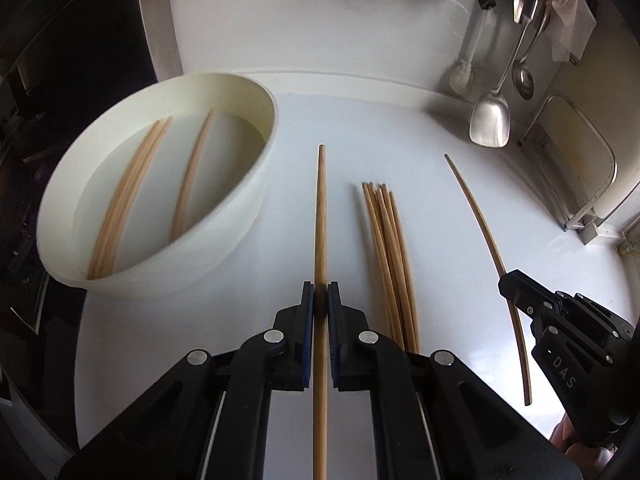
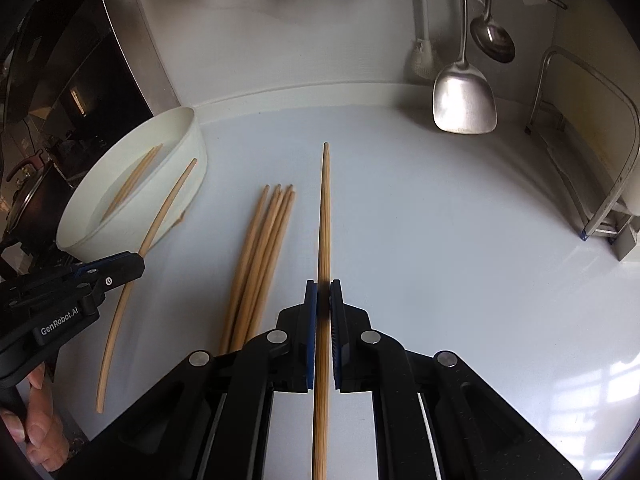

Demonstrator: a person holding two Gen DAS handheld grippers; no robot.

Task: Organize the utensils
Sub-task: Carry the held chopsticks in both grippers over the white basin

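My left gripper (image 1: 320,296) is shut on a single wooden chopstick (image 1: 321,216) that points forward above the white counter. My right gripper (image 2: 324,292) is likewise shut on one chopstick (image 2: 325,208), lifted off the counter. Between the two lies a loose bundle of several chopsticks (image 1: 390,248) (image 2: 260,248). A white round bowl (image 1: 248,216) (image 2: 120,228) sits at the left, with chopsticks (image 1: 132,188) (image 2: 132,180) lying inside. Each view shows the other gripper: the right gripper (image 1: 507,280) and the left gripper (image 2: 138,264), each clamped on its stick.
A steel spatula (image 2: 464,100) and a ladle (image 2: 492,40) hang at the back wall beside a white brush (image 2: 422,60). A metal dish rack (image 2: 592,200) stands at the right. A dark stove area (image 2: 80,92) lies left of the bowl.
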